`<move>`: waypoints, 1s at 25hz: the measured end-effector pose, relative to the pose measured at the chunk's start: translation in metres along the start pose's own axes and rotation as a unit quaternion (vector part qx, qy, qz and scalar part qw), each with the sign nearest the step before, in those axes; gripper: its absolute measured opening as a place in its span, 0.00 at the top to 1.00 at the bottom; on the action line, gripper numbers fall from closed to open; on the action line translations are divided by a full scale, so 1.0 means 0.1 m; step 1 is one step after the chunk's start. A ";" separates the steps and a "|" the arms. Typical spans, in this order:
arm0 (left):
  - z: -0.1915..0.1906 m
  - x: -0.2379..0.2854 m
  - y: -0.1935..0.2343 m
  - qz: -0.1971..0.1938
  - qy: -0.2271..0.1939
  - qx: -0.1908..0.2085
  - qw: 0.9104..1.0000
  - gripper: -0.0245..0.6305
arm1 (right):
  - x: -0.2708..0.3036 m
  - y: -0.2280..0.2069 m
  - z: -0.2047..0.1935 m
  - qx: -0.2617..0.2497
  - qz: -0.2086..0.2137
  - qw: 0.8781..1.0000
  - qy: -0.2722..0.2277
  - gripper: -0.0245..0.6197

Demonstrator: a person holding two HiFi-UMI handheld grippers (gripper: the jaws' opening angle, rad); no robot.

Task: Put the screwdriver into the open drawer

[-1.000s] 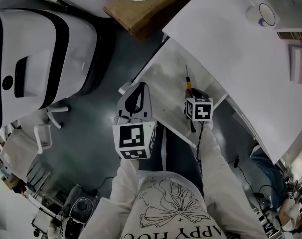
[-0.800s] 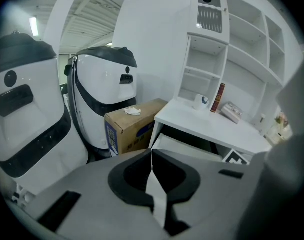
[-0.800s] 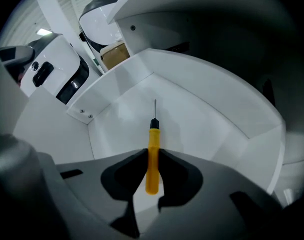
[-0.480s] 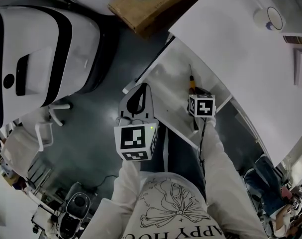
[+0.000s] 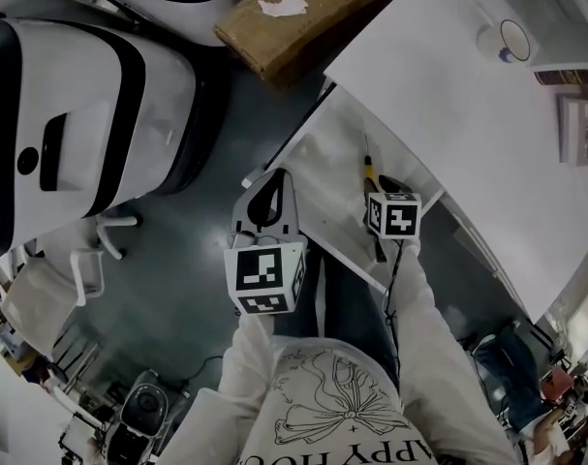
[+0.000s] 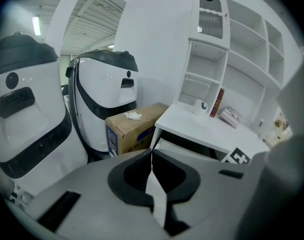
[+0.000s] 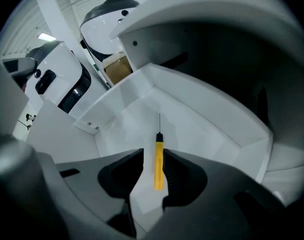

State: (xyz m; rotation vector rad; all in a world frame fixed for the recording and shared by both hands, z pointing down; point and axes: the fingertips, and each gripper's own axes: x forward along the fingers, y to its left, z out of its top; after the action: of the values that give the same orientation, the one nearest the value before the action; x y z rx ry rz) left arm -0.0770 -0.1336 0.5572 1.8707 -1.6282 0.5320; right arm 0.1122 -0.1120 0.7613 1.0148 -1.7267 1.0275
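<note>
Your right hand-held gripper (image 7: 154,154) has just opened — the slim yellow-handled screwdriver (image 7: 159,166) lies between its jaws in the white open drawer (image 7: 212,111) — left hand-held gripper (image 6: 152,156) closed.

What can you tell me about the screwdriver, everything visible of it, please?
The screwdriver is small and slim: a yellow, plastic-looking handle, a short black collar and a thin dark shaft. It appears to lie flat on the white floor of the open drawer, shaft pointing toward the drawer's back. Its handle sits between the fingers of the right gripper, which have just been opening and do not seem to press on it.
</note>
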 end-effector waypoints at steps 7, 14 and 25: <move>0.36 -0.27 -0.11 -0.012 -0.035 0.002 0.999 0.95 | -0.80 0.16 0.43 0.006 -0.010 0.997 -0.081 0.85; 0.96 -0.63 -0.27 -0.028 -0.098 0.017 0.995 0.95 | -1.87 0.27 0.93 0.021 -0.028 0.981 -0.190 0.88; 1.72 -1.21 -0.54 -0.048 -0.187 0.039 0.980 0.95 | -3.42 0.48 1.50 0.015 -0.067 0.928 -0.365 0.93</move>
State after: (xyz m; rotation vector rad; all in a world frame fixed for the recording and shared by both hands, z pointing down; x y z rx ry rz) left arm -0.0583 -0.1540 0.3419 2.1976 -1.7565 0.2128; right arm 0.1311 -0.1632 0.3892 1.6508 -2.1802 0.6122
